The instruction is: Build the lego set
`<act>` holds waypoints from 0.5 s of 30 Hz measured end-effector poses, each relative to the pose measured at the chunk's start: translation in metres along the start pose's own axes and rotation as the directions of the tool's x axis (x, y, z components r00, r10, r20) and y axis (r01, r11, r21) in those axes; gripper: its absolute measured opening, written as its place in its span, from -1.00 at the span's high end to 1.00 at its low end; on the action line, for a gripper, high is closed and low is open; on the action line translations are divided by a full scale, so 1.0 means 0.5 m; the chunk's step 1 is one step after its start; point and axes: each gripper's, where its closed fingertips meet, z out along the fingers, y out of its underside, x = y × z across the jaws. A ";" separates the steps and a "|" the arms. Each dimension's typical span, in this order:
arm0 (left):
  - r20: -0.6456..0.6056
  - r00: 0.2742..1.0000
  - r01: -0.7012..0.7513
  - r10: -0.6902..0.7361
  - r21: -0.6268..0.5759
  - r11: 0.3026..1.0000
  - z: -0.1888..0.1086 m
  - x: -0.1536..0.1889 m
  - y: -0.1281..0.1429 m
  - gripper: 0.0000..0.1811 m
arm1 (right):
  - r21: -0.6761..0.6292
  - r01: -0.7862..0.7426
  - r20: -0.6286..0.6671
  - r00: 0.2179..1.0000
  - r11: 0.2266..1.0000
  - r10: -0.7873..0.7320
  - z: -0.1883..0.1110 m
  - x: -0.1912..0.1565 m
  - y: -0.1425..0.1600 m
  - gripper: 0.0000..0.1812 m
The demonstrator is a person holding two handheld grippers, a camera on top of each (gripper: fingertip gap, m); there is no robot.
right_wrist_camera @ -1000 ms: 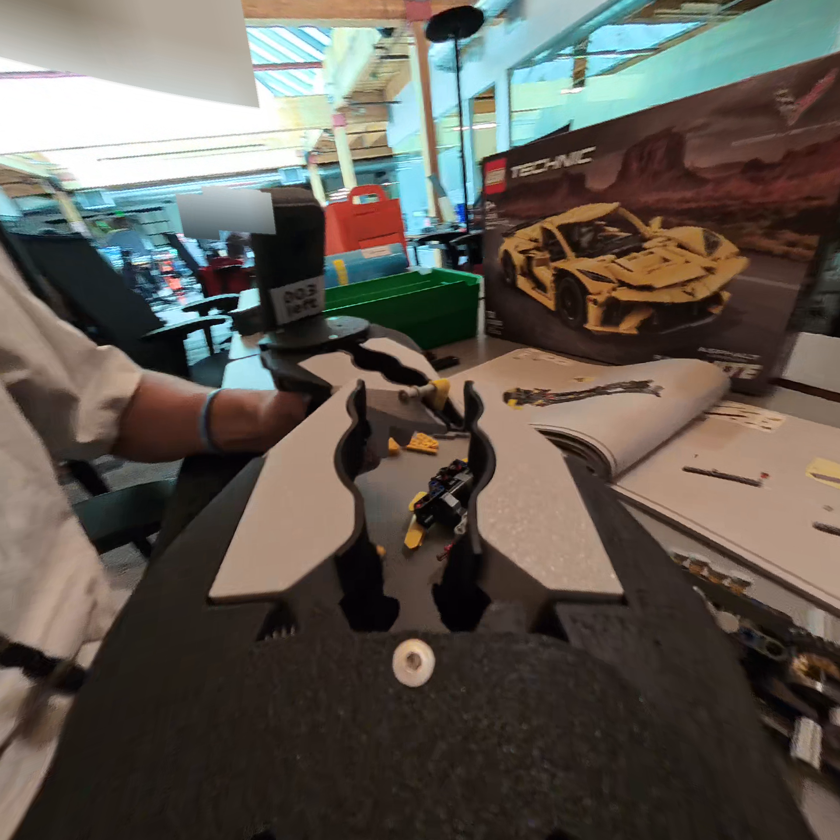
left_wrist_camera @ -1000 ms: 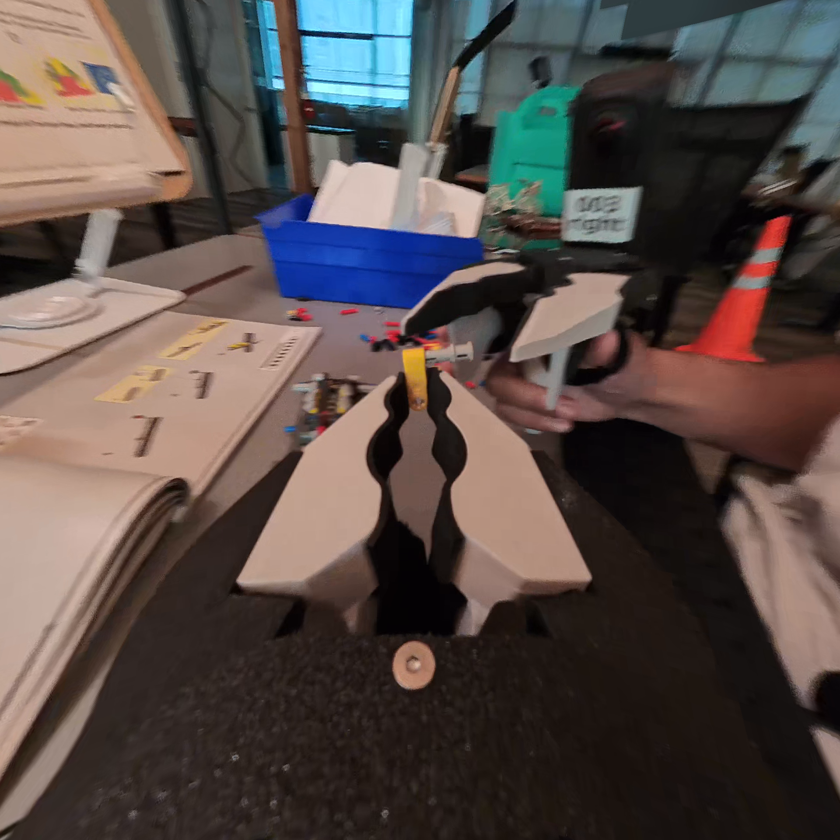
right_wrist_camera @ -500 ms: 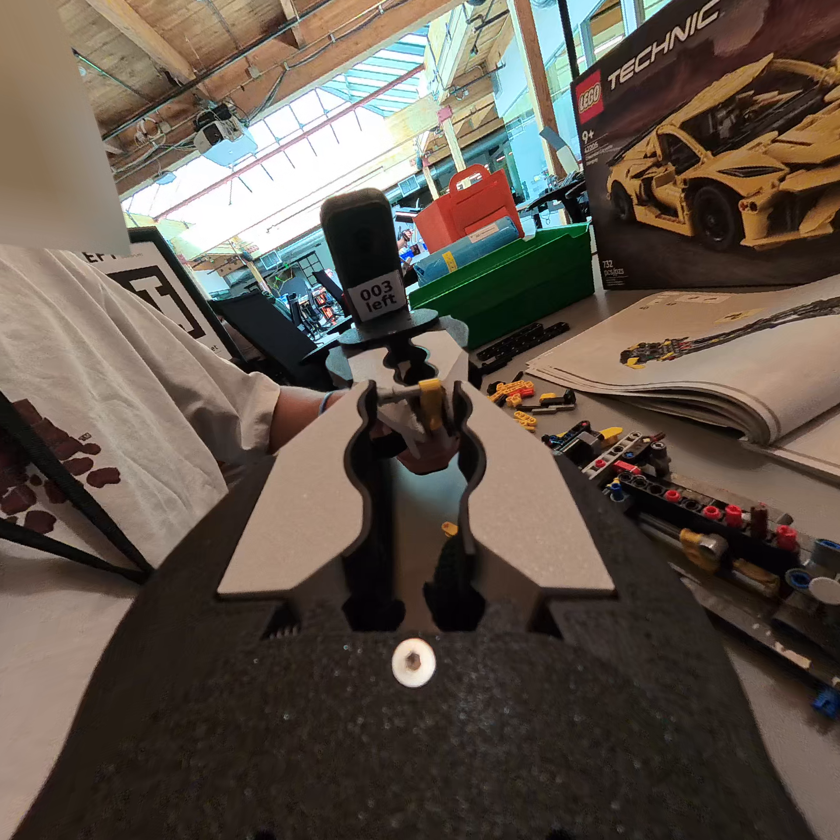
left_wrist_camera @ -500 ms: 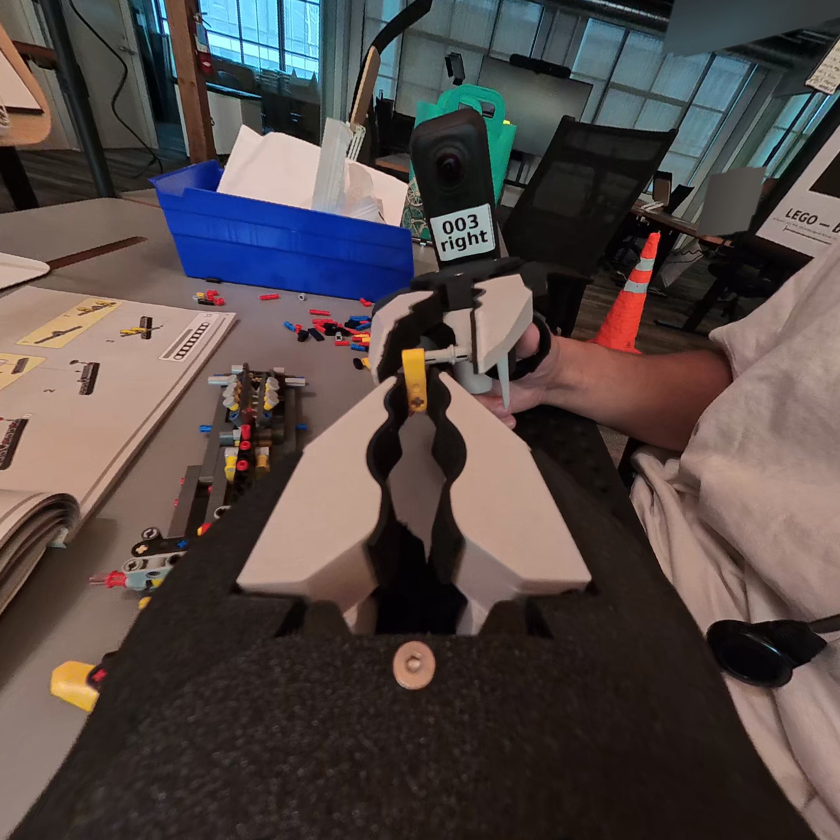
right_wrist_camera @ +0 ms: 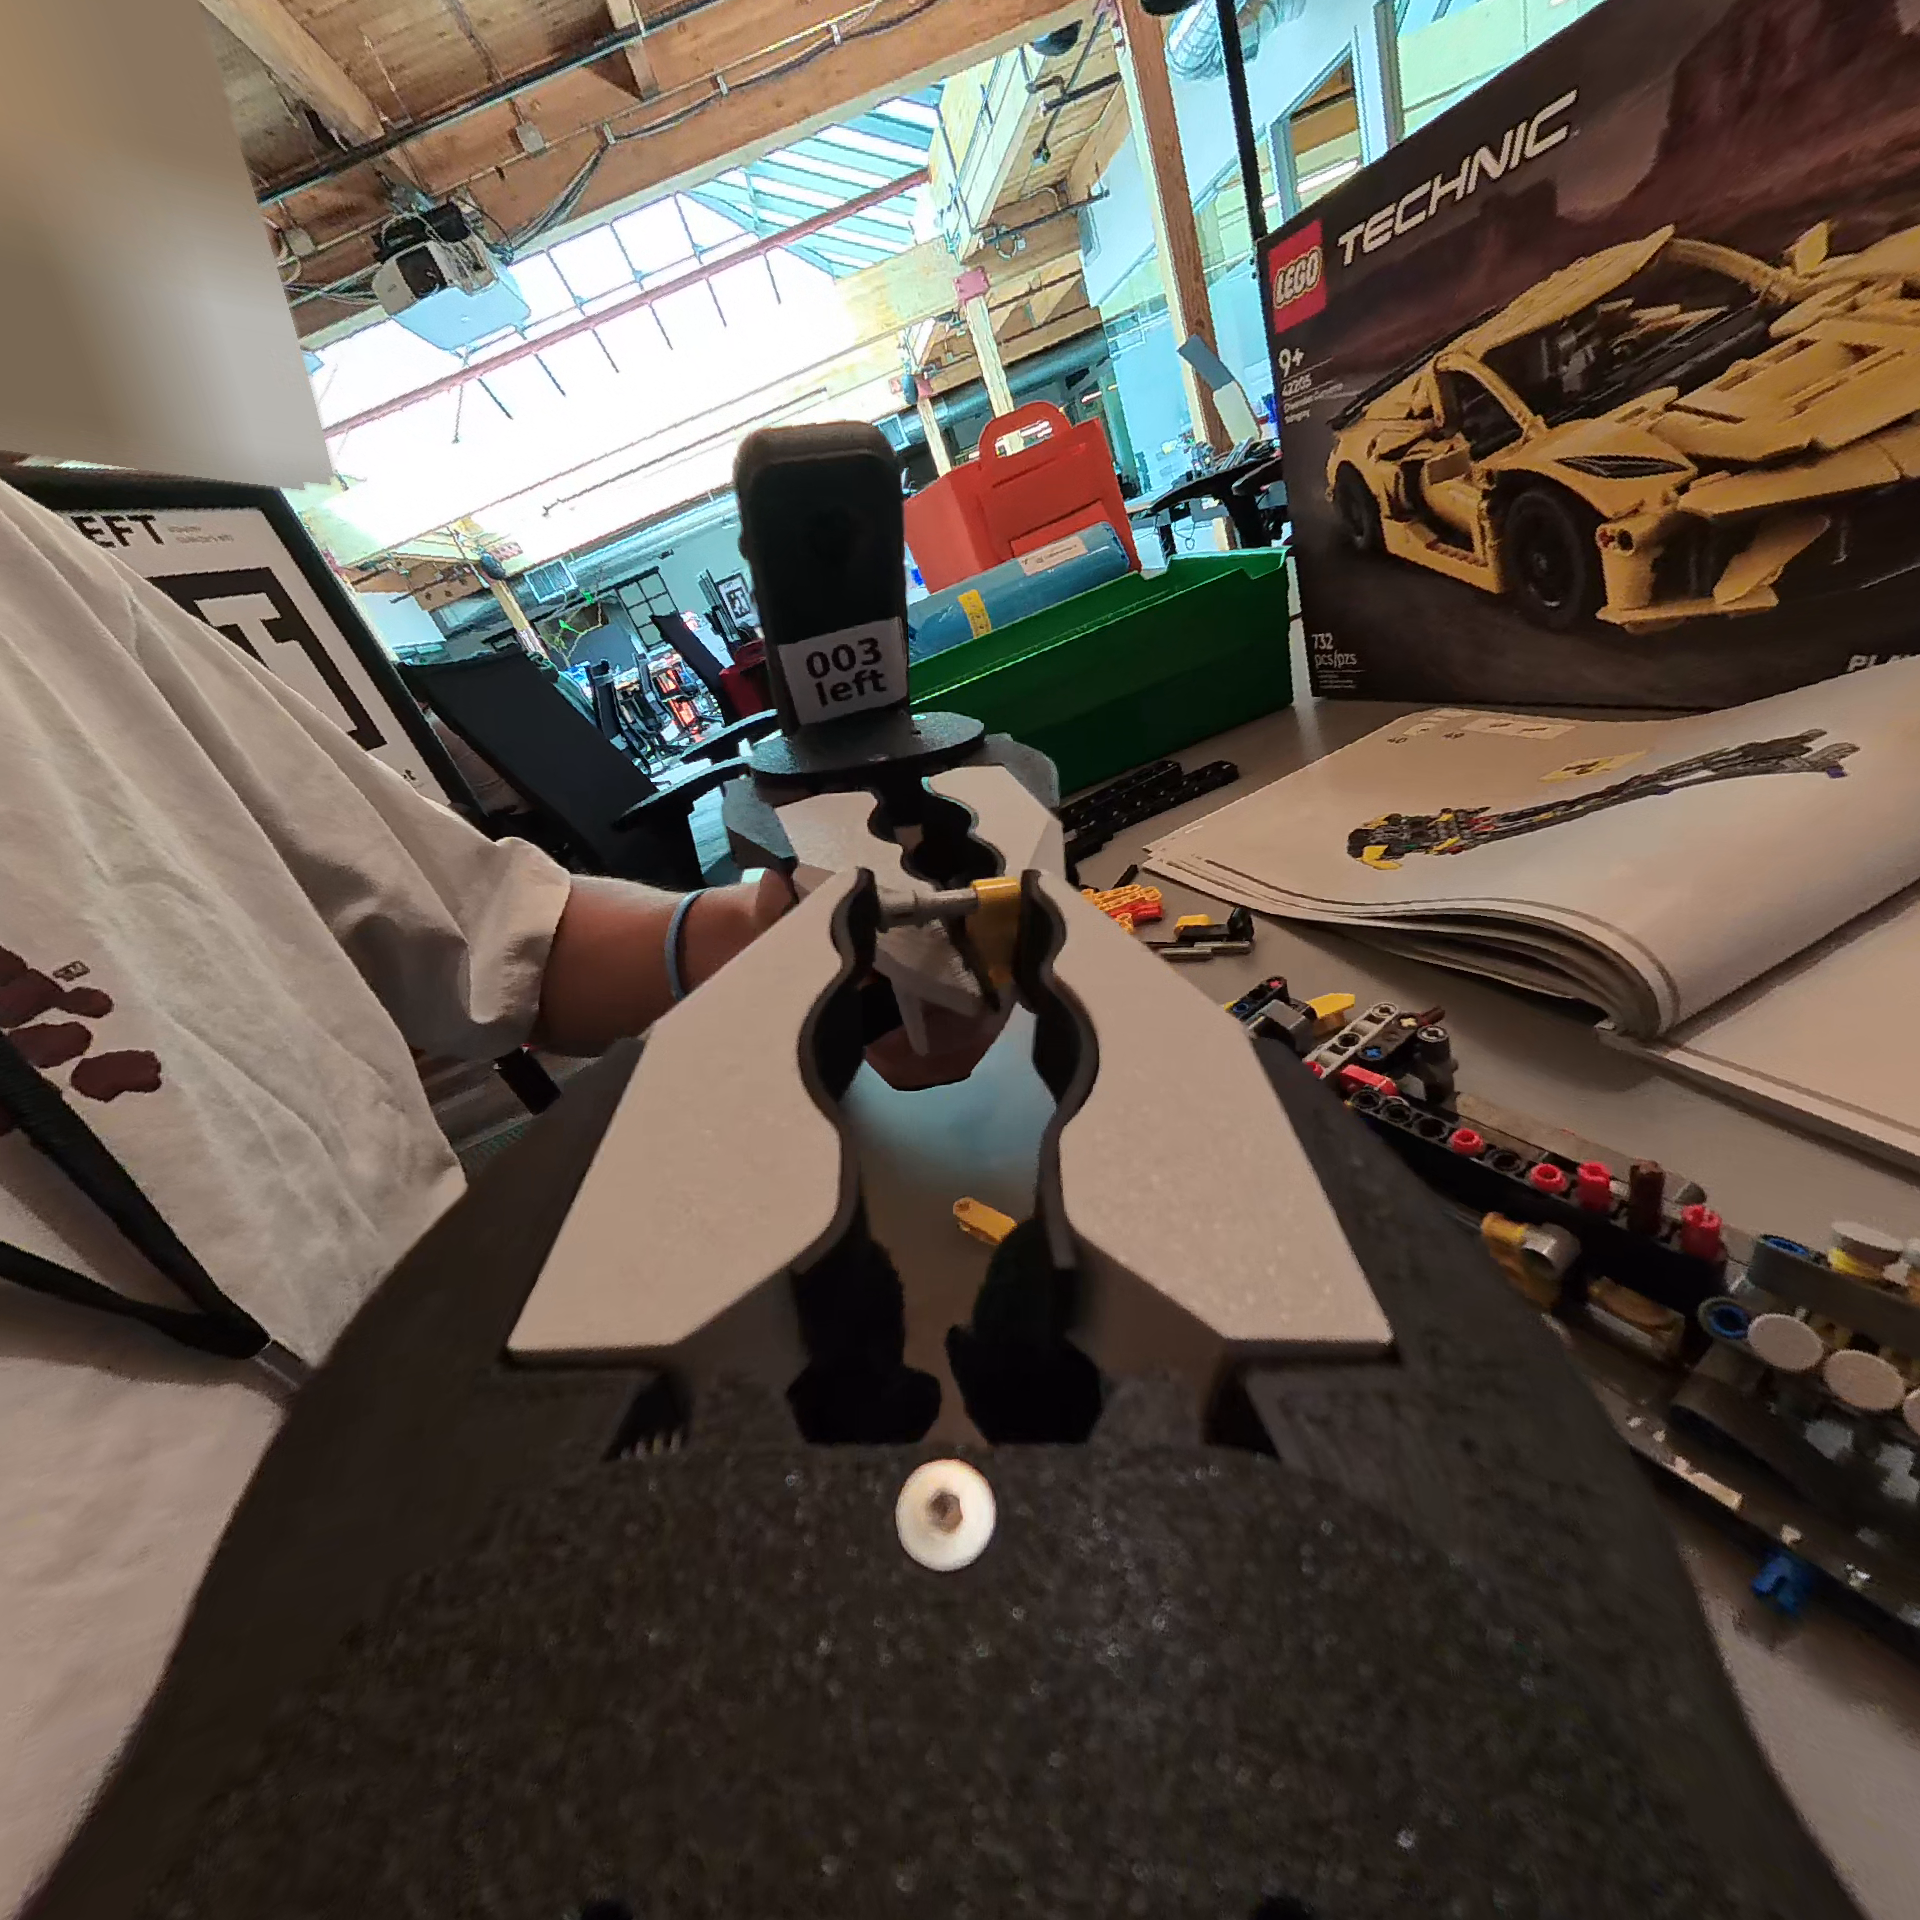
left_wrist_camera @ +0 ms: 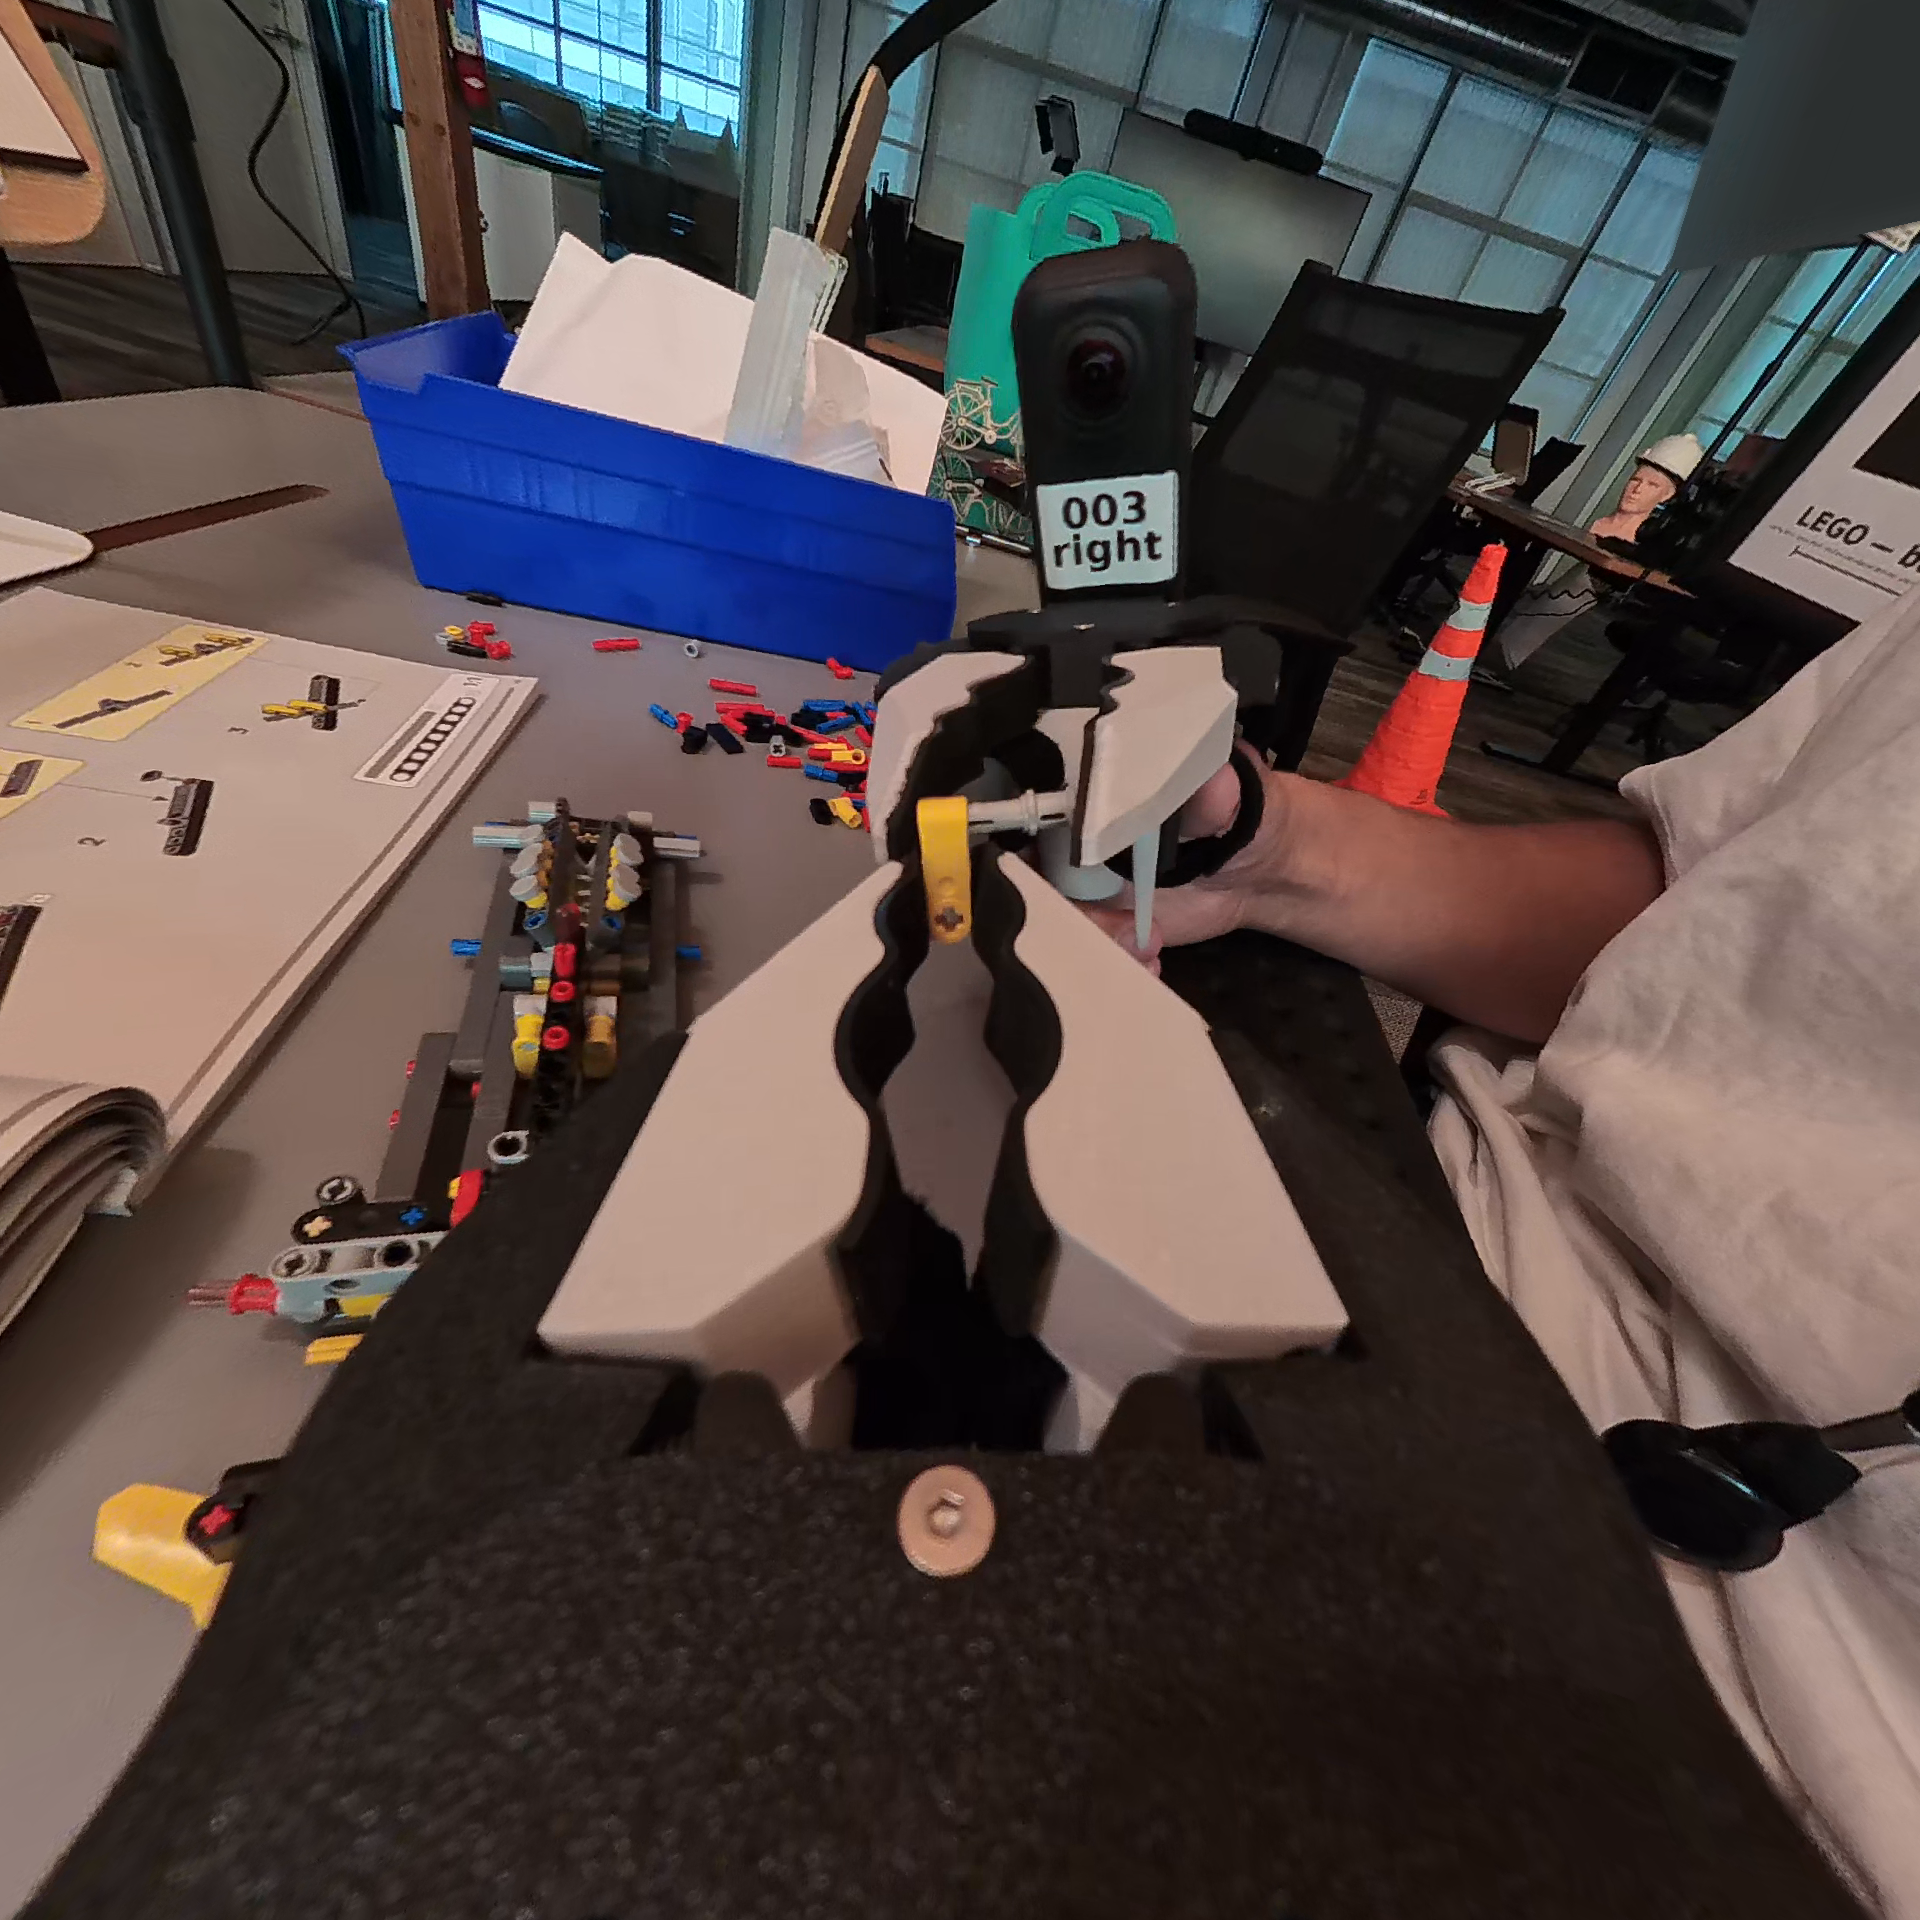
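Observation:
My left gripper [left_wrist_camera: 948,883] is shut on a small yellow connector [left_wrist_camera: 943,862] and holds it upright above the table. A short grey axle [left_wrist_camera: 1013,810] sticks sideways out of the connector's top hole. My right gripper [right_wrist_camera: 940,899] faces the left one. Its jaws are closed endwise over the axle [right_wrist_camera: 925,902] and the connector [right_wrist_camera: 992,914], one finger on the axle's free end and the other against the connector. The right gripper also shows in the left wrist view [left_wrist_camera: 992,790]. A partly built black chassis [left_wrist_camera: 566,977] lies on the table.
An open instruction book [left_wrist_camera: 208,810] lies left of the chassis and a blue bin [left_wrist_camera: 644,520] stands behind scattered small pieces [left_wrist_camera: 769,727]. In the right wrist view the set's box [right_wrist_camera: 1610,416], a green tray [right_wrist_camera: 1122,665] and the chassis [right_wrist_camera: 1558,1195] are to the right.
Both grippers swung round towards each other. The right gripper's jaws narrowed from wide open onto the axle and connector. The left gripper kept hold of the yellow connector.

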 end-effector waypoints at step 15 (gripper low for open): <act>0.020 0.991 -0.129 0.129 0.000 0.992 -0.004 0.015 0.003 0.93 | -0.006 0.055 0.072 0.996 0.998 -0.055 -0.001 -0.021 0.006 0.72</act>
